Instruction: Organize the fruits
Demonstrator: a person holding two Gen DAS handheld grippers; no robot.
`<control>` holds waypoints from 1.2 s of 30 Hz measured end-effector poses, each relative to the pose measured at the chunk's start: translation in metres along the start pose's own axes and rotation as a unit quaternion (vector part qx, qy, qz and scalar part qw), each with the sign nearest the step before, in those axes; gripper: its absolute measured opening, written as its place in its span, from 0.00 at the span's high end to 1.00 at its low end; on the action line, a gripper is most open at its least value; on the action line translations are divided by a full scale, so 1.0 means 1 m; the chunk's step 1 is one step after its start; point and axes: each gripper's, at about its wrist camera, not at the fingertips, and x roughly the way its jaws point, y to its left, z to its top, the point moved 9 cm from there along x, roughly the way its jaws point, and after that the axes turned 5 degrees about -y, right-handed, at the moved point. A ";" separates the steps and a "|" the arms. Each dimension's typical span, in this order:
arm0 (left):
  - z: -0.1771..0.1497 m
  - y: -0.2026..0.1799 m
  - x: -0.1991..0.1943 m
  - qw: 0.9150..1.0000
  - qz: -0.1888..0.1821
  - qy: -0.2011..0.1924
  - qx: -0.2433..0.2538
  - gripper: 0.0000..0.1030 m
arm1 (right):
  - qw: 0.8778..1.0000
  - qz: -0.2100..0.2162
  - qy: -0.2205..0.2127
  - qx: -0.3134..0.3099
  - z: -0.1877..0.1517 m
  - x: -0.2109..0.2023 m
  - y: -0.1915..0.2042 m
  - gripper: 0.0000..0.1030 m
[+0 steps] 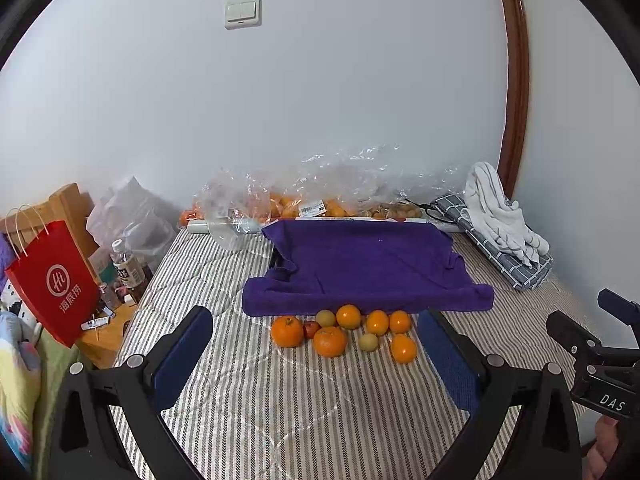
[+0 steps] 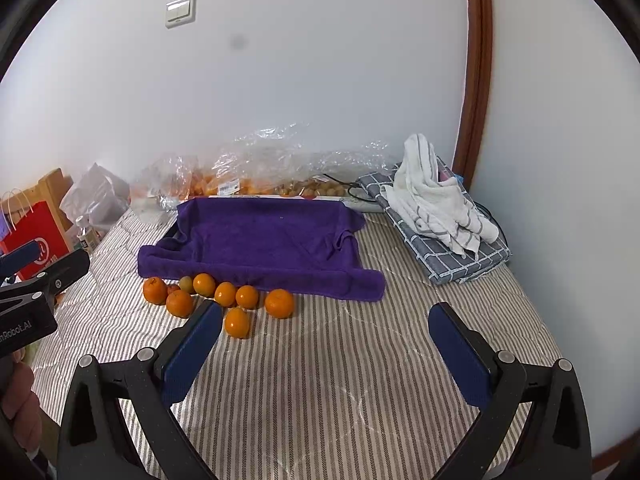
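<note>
The left gripper (image 1: 316, 352) and right gripper (image 2: 326, 344) both hold their blue-padded fingers spread wide, gripping nothing, low in each frame above the striped quilt (image 1: 280, 412). The cluster of oranges (image 1: 347, 317) sits mid-frame against the near edge of a purple towel-lined tray (image 1: 368, 268). Only the left view shows two pale greenish fruits (image 1: 368, 342); the right view's left finger (image 2: 192, 356) hides part of the cluster. At upper centre lie clear plastic fruit bags (image 2: 256, 176), with a white towel (image 2: 432, 200) at right.
</note>
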 end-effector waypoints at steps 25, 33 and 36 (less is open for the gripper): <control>-0.001 -0.002 -0.001 1.000 0.001 -0.001 0.000 0.00 | 1.000 -0.002 -0.007 -0.007 0.002 -0.007 0.000 0.01; -0.001 -0.003 -0.001 1.000 0.000 -0.002 0.000 0.00 | 1.000 -0.003 -0.010 -0.010 0.002 -0.008 0.002 0.01; -0.001 -0.004 -0.002 1.000 0.000 -0.002 0.000 0.00 | 1.000 -0.003 -0.010 -0.010 0.002 -0.008 0.003 0.01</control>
